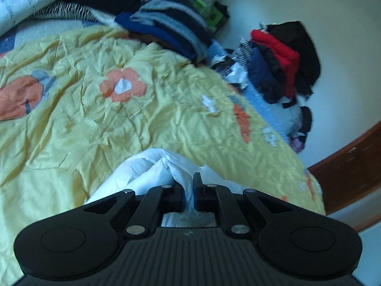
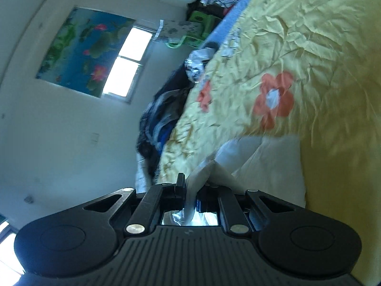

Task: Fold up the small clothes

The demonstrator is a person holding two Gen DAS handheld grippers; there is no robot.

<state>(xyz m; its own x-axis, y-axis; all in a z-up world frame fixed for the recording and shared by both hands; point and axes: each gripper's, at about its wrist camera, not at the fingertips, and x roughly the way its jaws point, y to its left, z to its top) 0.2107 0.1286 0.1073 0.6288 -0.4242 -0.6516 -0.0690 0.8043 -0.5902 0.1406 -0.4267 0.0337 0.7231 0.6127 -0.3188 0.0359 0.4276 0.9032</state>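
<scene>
White garment (image 1: 152,166) pinched at separate edges by left gripper (image 1: 189,190) and right gripper (image 2: 190,190), jaws clenched on cloth; held spread over yellow bedspread (image 1: 95,124), likely for laying flat before fold.

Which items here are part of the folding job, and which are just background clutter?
In the job: white garment, pinched by left gripper and right gripper; yellow floral quilt as work surface.

Lying about: folded dark clothes stack, red-and-black clothes heap, green hanger, lotus picture.

Garment (image 1: 147,166) lies on the quilt (image 1: 95,124) over the bed, pinched at either end by left gripper (image 1: 189,190) and right gripper (image 2: 190,190). Stacked clothes (image 1: 166,28) sit behind; another pile (image 1: 281,59) far right.
</scene>
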